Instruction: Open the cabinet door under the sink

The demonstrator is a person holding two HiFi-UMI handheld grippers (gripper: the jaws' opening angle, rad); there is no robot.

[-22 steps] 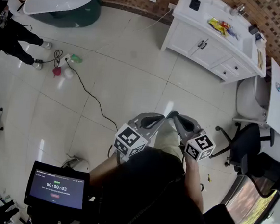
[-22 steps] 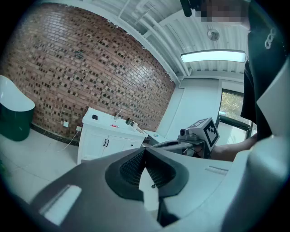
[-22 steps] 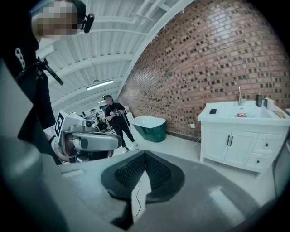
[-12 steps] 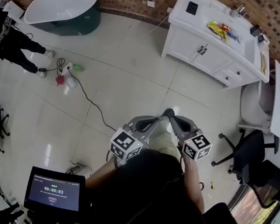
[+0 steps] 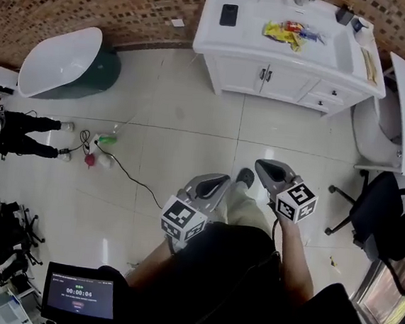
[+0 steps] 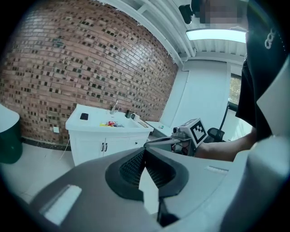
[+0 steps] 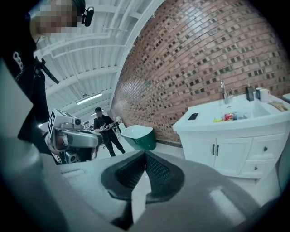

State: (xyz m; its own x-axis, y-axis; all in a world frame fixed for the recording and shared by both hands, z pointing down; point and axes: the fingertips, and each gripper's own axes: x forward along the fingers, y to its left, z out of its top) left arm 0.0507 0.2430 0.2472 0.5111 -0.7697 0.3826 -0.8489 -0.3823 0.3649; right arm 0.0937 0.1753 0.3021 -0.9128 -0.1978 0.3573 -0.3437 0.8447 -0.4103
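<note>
The person has swung round in the last moment. A second ago the white sink bench (image 5: 291, 56) sat off to the upper right at a slant; now it lies almost square ahead of them, across a wide stretch of glossy white tiled floor (image 5: 191, 128). The green-and-white bathtub (image 5: 62, 62) has slid over to the left side with that turn.

The pair of white cabinet doors with dark handles (image 5: 264, 75) is under the basin, near the middle of the bench front, and both doors are closed flat. The same doors show in the left gripper view (image 6: 104, 147) and the right gripper view (image 7: 215, 149), well apart from either tool.

The left gripper (image 5: 222, 181) has its fingers clenched tip to tip on nothing. The right gripper (image 5: 263, 165) is clenched and empty too, and it has come a little ahead of the left, where before the two tips sat close together. Both are carried low in front of the body, tilted slightly down.

To my eye this is the approach only. Lining up with the bench means the walk can go straight at the doors, but the floor between still has to be crossed, and a gripper must spread its fingers before it can take a handle. A black phone (image 5: 229, 14) and a yellow packet (image 5: 286, 32) lie on the bench top, clear of the doors.
</note>
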